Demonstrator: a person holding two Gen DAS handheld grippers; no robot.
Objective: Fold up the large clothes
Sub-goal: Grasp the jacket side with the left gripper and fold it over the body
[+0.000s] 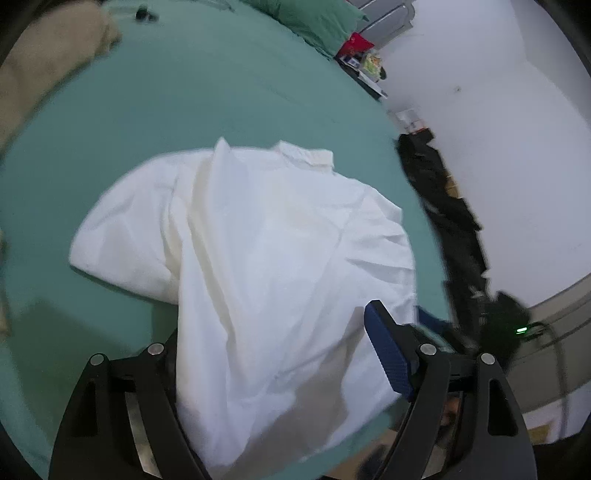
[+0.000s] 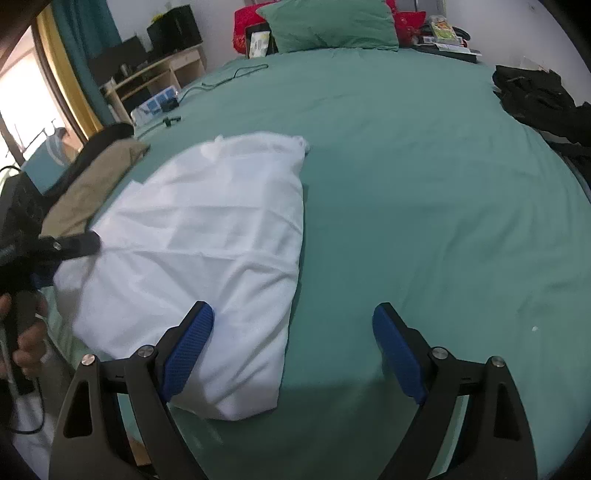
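Left tongs [image 1: 280, 354] spread wide, white shirt [image 1: 251, 236] draped between the fingers, pads not pressing on it. Right tongs [image 2: 291, 350] also apart, left pad over the shirt's near edge, right pad over bare green bedsheet [image 2: 424, 184]. Shirt partly folded on the bed, collar away. Tan garment [image 2: 92, 184] beside it; dark clothes [image 2: 535, 99] at the far edge; green pillow [image 2: 328, 22] at the head.

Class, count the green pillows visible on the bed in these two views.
1: a green pillow at the far head of the bed, also at the left wrist view's top edge. Others may be hidden.
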